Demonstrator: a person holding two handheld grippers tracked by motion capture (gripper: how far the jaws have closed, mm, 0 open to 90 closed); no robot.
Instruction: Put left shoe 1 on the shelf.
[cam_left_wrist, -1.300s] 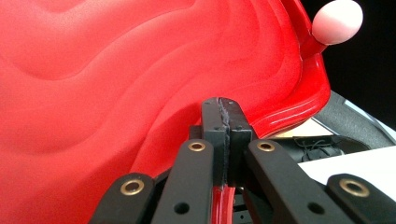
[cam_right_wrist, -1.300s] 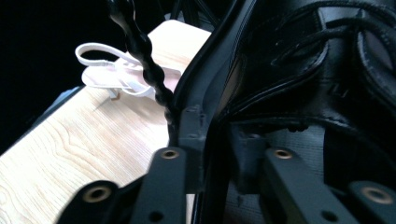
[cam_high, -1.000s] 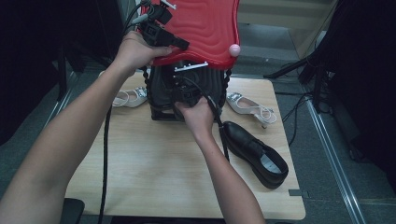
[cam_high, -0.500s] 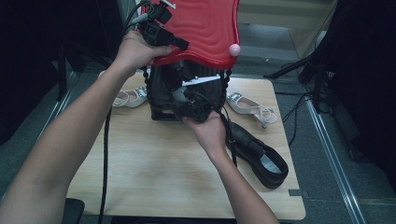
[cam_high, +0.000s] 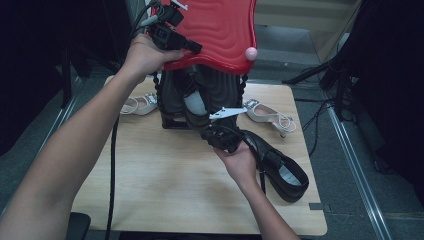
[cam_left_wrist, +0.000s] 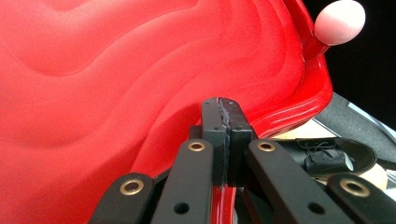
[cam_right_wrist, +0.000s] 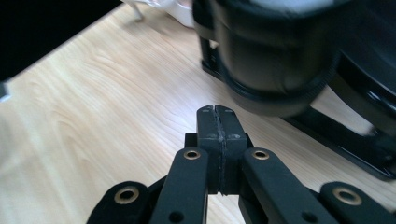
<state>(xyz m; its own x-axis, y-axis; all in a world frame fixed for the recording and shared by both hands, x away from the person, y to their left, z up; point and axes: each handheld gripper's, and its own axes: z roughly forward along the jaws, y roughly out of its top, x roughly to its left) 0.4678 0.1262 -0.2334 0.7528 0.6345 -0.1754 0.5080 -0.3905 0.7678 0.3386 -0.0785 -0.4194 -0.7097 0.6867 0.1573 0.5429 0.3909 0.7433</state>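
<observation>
My left gripper (cam_high: 194, 48) is shut on the left rim of a red wavy lid (cam_high: 215, 30) and holds it raised over a black shoe box frame (cam_high: 172, 117). The left gripper view has its jaws (cam_left_wrist: 223, 109) pressed on the red lid (cam_left_wrist: 116, 84), whose pink knob (cam_left_wrist: 340, 21) is at the top right. A black shoe (cam_high: 196, 102) with a pale lining stands upright inside the frame. My right gripper (cam_high: 212, 134) is just in front of the frame, shut with nothing in it. Its own view has the jaws (cam_right_wrist: 217, 112) over the wooden table (cam_right_wrist: 93, 121), near the dark shoe (cam_right_wrist: 275, 60).
A second black shoe (cam_high: 277, 167) lies on the table (cam_high: 160, 190) right of my right hand. One white sandal (cam_high: 140, 105) lies left of the frame and another (cam_high: 267, 114) to its right. Dark stands and cables border the table.
My right gripper has drawn back from the frame toward the near side of the table. The left gripper still holds the red lid up.
</observation>
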